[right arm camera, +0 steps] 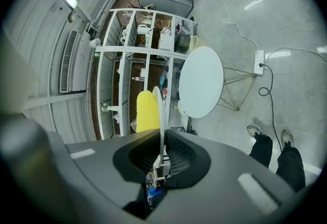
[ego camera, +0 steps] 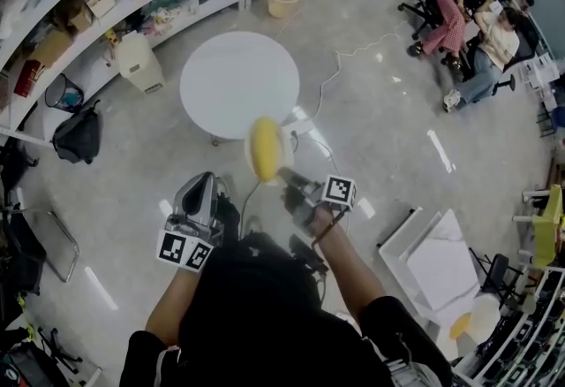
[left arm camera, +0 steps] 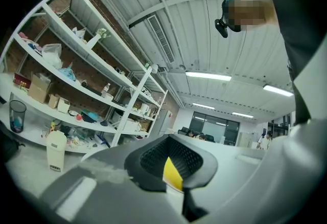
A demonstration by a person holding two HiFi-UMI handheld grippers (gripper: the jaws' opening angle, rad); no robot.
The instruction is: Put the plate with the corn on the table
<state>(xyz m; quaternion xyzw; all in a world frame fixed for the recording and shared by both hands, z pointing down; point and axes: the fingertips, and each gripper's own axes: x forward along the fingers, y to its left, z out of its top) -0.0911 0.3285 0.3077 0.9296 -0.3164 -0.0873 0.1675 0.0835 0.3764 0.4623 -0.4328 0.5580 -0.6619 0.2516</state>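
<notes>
Fingers [right arm camera: 184, 159] of right gripper [right arm camera: 161, 154] clamp plate [right arm camera: 161, 115] rim (corn [right arm camera: 147, 110] aboard) | tilted slightly downward | left gripper [left arm camera: 176, 169] level, fingers [left arm camera: 158, 159] together

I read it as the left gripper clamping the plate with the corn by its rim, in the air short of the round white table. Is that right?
Not the left one. The right gripper clamps the plate by its rim, with the corn on it, as the right gripper view shows. The rest holds: the plate is in the air, short of the round white table.
</notes>
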